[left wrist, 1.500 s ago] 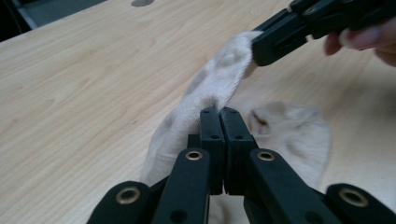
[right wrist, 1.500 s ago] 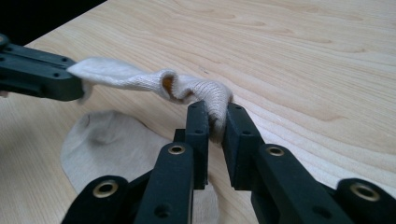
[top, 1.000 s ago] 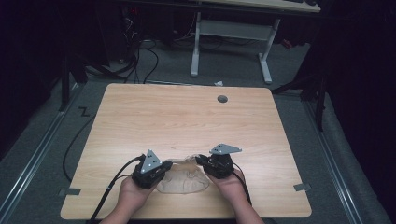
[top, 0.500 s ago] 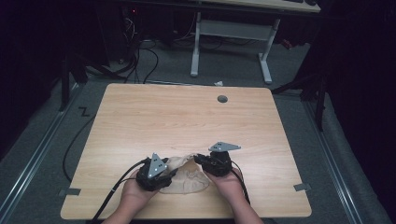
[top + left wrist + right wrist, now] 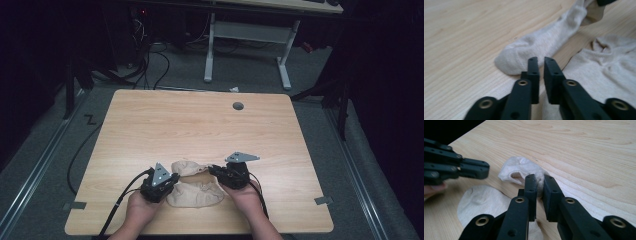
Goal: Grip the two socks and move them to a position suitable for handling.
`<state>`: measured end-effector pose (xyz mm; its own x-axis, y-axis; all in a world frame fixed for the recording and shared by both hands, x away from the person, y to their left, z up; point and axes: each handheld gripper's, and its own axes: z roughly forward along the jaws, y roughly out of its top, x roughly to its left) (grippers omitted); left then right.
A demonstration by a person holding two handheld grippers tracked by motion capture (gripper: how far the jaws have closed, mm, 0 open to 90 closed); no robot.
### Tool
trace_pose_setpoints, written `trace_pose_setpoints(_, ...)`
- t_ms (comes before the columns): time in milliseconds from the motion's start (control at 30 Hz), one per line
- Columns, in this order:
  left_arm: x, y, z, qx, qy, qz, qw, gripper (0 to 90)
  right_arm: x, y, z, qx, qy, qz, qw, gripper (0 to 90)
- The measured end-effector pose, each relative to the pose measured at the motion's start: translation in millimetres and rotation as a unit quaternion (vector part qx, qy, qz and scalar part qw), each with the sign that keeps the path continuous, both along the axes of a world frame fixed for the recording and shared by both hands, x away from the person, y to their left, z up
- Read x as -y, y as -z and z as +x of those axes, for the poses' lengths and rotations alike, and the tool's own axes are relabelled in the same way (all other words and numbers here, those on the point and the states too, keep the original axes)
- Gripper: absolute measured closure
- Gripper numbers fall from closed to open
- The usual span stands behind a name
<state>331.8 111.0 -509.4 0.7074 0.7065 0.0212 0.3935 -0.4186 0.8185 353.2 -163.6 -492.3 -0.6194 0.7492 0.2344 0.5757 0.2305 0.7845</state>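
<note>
Two beige socks lie near the table's front edge. The upper sock (image 5: 187, 167) stretches across the wood, its toe (image 5: 524, 57) just beyond my left gripper (image 5: 540, 60). That gripper (image 5: 160, 182) has its jaws nearly together with nothing between them. My right gripper (image 5: 232, 175) is shut on the upper sock's cuff (image 5: 519, 171), with fabric pinched between its jaws (image 5: 539, 178). The lower sock (image 5: 197, 195) lies flat between the two hands and also appears as the lower sock (image 5: 604, 75) beside my left jaws.
The wooden table (image 5: 200, 125) has a round cable hole (image 5: 238, 106) at its far right. Cables trail from both grippers over the front edge. A white desk frame (image 5: 250, 35) stands on the floor beyond the table.
The upper sock, bunched between the grippers before, now lies stretched out to the left on the table. Both grippers have barely shifted.
</note>
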Motion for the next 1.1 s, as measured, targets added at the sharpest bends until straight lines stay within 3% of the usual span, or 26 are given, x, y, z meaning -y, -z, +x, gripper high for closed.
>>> trace_pose_setpoints(200,-4.7,-25.9,-16.7,0.018,0.017,-0.021,0.9995,90.0,4.9,-5.7,-11.7,0.007,0.0,0.001,1.0,82.1)
trace_pose_setpoints(400,-2.8,-24.5,-18.3,0.019,0.02,-0.023,0.9993,89.0,5.9,-9.1,-15.1,0.01,0.0,0.007,0.9999,82.1)
trace_pose_setpoints(467,1.0,-18.4,-16.4,0.013,0.019,-0.019,0.9995,74.2,5.3,-7.6,-13.7,0.005,0.002,0.005,1.0,82.1)
trace_pose_setpoints(500,3.2,-14.7,-16.1,0.019,0.016,-0.006,0.9997,55.9,4.8,-5.8,-12.3,0.003,0.002,0.004,1.0,82.2)
trace_pose_setpoints(567,5.7,-5.2,-14.9,0.037,0.012,0.027,0.9989,50.7,4.6,-5.3,-11.8,0.004,0.002,0.003,1.0,82.2)
trace_pose_setpoints(667,8.5,5.6,-10.5,0.023,0.016,0.049,0.9984,32.4,2.8,-3.5,-11.4,-0.001,0.001,-0.001,1.0,82.1)
trace_pose_setpoints(733,11.6,8.1,-9.2,0.027,0.015,0.056,0.998,32.8,2.8,-3.3,-11.1,0.0,0.0,-0.001,1.0,82.2)
trace_pose_setpoints(867,17.9,8.4,1.6,0.02,0.017,0.039,0.9989,34.7,2.1,-2.4,-10.5,0.001,-0.003,-0.003,1.0,82.1)
trace_pose_setpoints(1000,31.2,15.4,12.7,0.017,0.035,0.067,0.997,34.7,1.4,-2.9,-10.6,-0.002,-0.003,0.0,1.0,82.1)
trace_pose_setpoints(1033,33.9,17.5,18.3,0.001,0.037,0.067,0.9971,39.4,1.5,-3.3,-10.4,-0.001,-0.003,0.001,1.0,82.2)
trace_pose_setpoints(1100,34.2,18.6,20.8,-0.006,0.035,0.061,0.9975,51.8,1.6,-3.5,-9.8,-0.001,-0.003,0.003,1.0,82.1)
